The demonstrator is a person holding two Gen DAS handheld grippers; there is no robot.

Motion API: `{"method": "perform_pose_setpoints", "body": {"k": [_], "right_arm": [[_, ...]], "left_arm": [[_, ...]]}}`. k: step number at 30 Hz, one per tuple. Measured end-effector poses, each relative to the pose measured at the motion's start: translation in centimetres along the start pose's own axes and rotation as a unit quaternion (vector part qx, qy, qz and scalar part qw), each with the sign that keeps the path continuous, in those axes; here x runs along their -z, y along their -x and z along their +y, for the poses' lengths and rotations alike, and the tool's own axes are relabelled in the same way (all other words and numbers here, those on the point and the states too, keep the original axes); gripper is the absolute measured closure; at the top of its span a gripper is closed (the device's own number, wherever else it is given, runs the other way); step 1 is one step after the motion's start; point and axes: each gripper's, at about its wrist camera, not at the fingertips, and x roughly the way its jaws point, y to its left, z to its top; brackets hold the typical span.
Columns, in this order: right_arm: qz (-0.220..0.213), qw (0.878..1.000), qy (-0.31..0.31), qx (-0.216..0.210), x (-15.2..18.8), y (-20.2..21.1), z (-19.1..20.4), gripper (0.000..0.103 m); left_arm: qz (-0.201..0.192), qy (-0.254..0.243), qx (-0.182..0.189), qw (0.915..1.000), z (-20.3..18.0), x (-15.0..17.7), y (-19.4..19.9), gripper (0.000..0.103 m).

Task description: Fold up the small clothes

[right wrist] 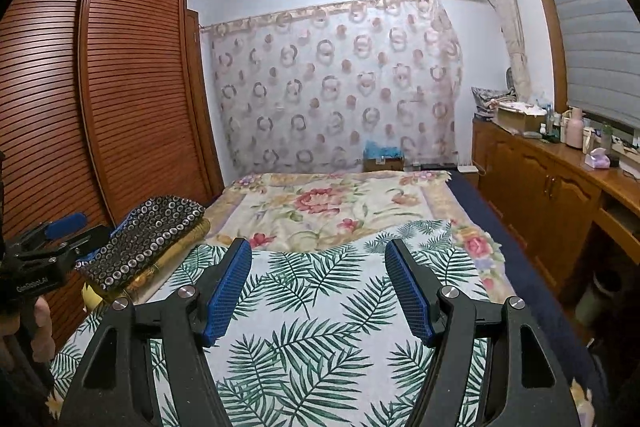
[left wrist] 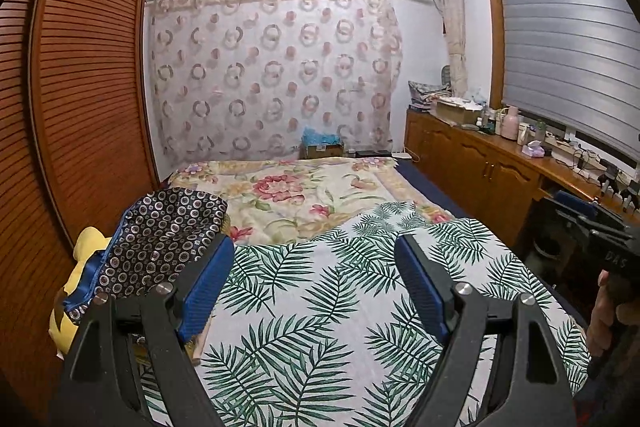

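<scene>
A folded dark garment with a ring pattern and blue lining (left wrist: pixel 160 239) lies on top of a pile at the bed's left edge, over yellow cloth (left wrist: pixel 86 241). In the right wrist view the same pile (right wrist: pixel 148 235) shows a gold layer beneath. My left gripper (left wrist: pixel 316 247) hangs open above the palm-leaf sheet (left wrist: pixel 320 307), its left finger next to the pile, nothing between the blue pads. My right gripper (right wrist: pixel 318 251) is open too, over the palm-leaf sheet (right wrist: pixel 312 339) and empty. The left gripper (right wrist: pixel 52 235) shows at the far left of the right wrist view.
A floral blanket (left wrist: pixel 288 191) covers the far half of the bed. A louvred wooden wardrobe (left wrist: pixel 88 75) stands close on the left. Wooden cabinets (left wrist: pixel 480 163) with cluttered tops run along the right under a window blind. A hand (left wrist: pixel 604 315) holds the other gripper at the right edge.
</scene>
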Motion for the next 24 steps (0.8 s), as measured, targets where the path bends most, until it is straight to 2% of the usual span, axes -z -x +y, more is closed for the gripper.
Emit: {"method": "perform_pose_setpoints", "body": {"k": [24], "right_arm": [[0.000, 1.000, 0.001, 0.001, -0.40, 0.01, -0.63, 0.032]], "left_arm": [[-0.004, -0.001, -0.007, 1.0000, 0.06, 0.32, -0.13, 0.020]]}}
